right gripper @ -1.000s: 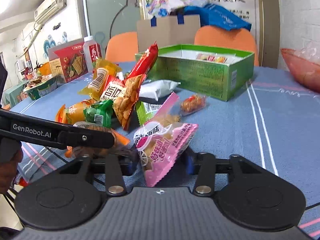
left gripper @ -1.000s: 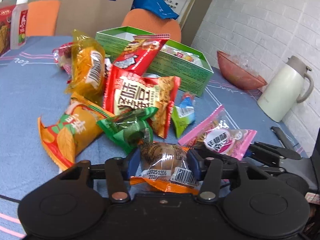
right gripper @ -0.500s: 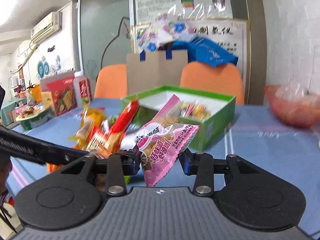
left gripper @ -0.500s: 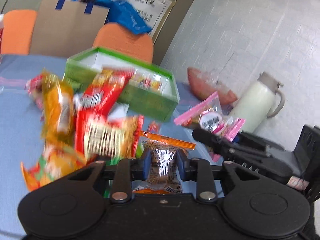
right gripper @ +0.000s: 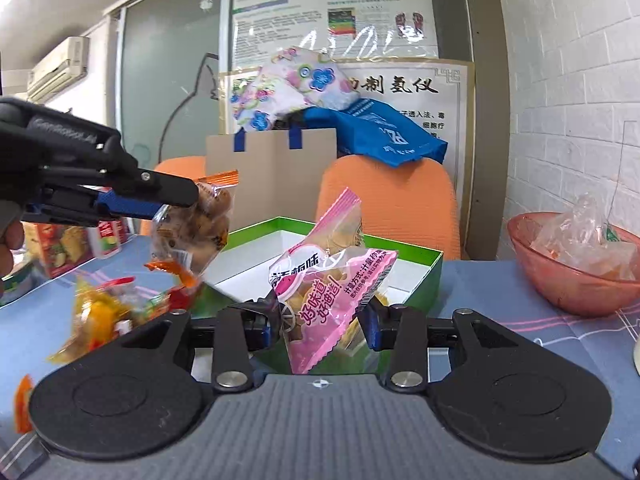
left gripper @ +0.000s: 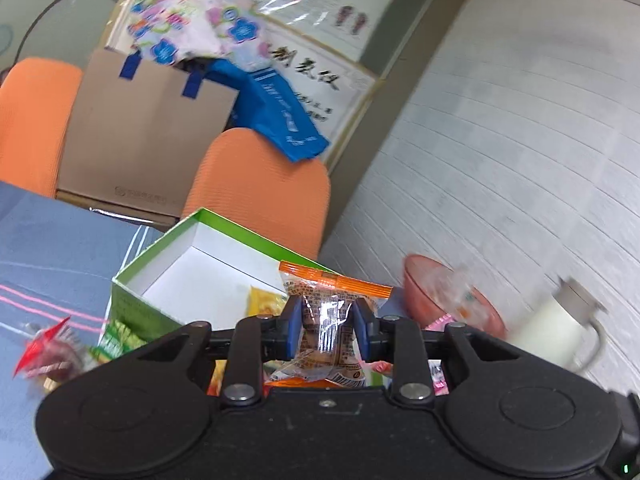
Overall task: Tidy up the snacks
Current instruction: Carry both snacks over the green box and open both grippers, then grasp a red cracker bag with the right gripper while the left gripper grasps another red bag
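Observation:
My left gripper [left gripper: 326, 322] is shut on an orange-edged clear snack packet [left gripper: 328, 312] and holds it in the air over the near edge of the green box [left gripper: 160, 256]. In the right wrist view the same packet [right gripper: 192, 228] hangs from the left gripper [right gripper: 188, 198] above the box's left side. My right gripper [right gripper: 320, 320] is shut on a pink snack packet [right gripper: 332, 292], held just in front of the green box [right gripper: 424, 276]. The box has a white inside and holds a few snacks.
A pile of loose snacks [right gripper: 108, 308] lies on the blue tablecloth left of the box. A red bowl [right gripper: 572, 264] stands at the right, a white jug [left gripper: 560, 332] beyond it. Orange chairs [right gripper: 388, 200] and a cardboard bag [left gripper: 148, 140] stand behind the table.
Both grippers lifted their packets off the table and moved forward and up towards the green box. The snack pile dropped to the lower left of both views.

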A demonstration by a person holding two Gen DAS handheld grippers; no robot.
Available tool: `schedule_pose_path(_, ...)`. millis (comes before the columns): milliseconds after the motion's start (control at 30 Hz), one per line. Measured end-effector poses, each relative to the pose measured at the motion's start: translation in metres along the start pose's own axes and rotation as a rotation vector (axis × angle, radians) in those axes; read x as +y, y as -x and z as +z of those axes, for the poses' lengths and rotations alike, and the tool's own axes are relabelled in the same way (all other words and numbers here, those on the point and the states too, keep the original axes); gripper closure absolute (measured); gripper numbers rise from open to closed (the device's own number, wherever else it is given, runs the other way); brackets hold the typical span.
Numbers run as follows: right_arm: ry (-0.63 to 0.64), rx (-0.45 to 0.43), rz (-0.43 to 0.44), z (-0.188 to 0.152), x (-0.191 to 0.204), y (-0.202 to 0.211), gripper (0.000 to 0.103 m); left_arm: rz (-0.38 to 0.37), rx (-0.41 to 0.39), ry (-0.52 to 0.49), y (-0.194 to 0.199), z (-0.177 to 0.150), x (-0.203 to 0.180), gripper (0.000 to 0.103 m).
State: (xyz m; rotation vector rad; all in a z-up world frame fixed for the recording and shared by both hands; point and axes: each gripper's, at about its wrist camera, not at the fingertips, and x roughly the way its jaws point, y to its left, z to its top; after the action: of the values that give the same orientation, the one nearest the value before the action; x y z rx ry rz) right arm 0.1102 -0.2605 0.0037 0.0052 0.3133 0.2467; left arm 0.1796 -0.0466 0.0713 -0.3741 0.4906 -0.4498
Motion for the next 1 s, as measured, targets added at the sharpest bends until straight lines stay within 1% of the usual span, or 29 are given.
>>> schedule_pose_path(200, -0.002, -0.001, -0.018, 0.008, -0.006, -0.039, 0.034, 0.066, 0.019, 0.017, -0.042, 0.014, 0.020, 0.026)
schedule_pose_path(300, 0.014, -0.006, -0.021, 0.010, -0.005, -0.056, 0.034, 0.074, 0.026, 0.002, -0.054, 0.016, 0.026, 0.026)
schedule_pose_path(367, 0.035, -0.016, -0.030, 0.009, -0.004, -0.066, 0.031, 0.082, 0.030, -0.015, -0.062, 0.015, 0.028, 0.025)
schedule_pose_path(400, 0.048, -0.017, -0.040, 0.007, -0.004, -0.073, 0.025, 0.082, 0.034, -0.024, -0.066, 0.013, 0.029, 0.023)
schedule_pose_path(433, 0.068, -0.006, -0.054, 0.004, -0.003, -0.080, 0.000, 0.088, 0.035, -0.032, -0.070, 0.011, 0.030, 0.007)
schedule_pose_path(467, 0.093, 0.028, -0.075, 0.000, -0.003, -0.087, 0.000, 0.099, 0.038, -0.035, -0.071, 0.009, 0.032, 0.000)
schedule_pose_path(500, 0.110, 0.061, -0.101, -0.003, -0.004, -0.092, 0.000, 0.118, 0.036, -0.031, -0.069, 0.007, 0.033, 0.000)
schedule_pose_path(533, 0.118, 0.065, -0.121, -0.006, -0.005, -0.091, 0.000, 0.131, 0.015, -0.029, -0.064, 0.003, 0.034, 0.000)
schedule_pose_path(567, 0.118, 0.048, -0.121, -0.009, -0.007, -0.087, 0.000, 0.129, -0.013, -0.037, -0.058, 0.002, 0.034, 0.000)
schedule_pose_path(600, 0.111, 0.029, -0.111, -0.010, -0.010, -0.080, 0.000, 0.123, -0.022, -0.048, -0.052, 0.003, 0.033, 0.000)
schedule_pose_path(767, 0.028, -0.016, -0.102, 0.005, -0.017, -0.043, 0.000, 0.082, -0.028, -0.045, -0.016, 0.005, 0.021, 0.000)
schedule_pose_path(867, -0.013, -0.026, -0.076, 0.014, -0.014, -0.013, 0.000, 0.120, -0.010, -0.074, 0.012, -0.001, 0.009, 0.000)
schedule_pose_path(933, -0.030, -0.032, -0.037, 0.015, -0.010, 0.007, 0.000, 0.147, 0.002, -0.099, 0.032, -0.011, 0.003, 0.000)
schedule_pose_path(1000, -0.033, -0.044, 0.010, 0.010, -0.004, 0.028, 0.000, 0.152, -0.003, -0.102, 0.051, -0.023, 0.002, 0.000)
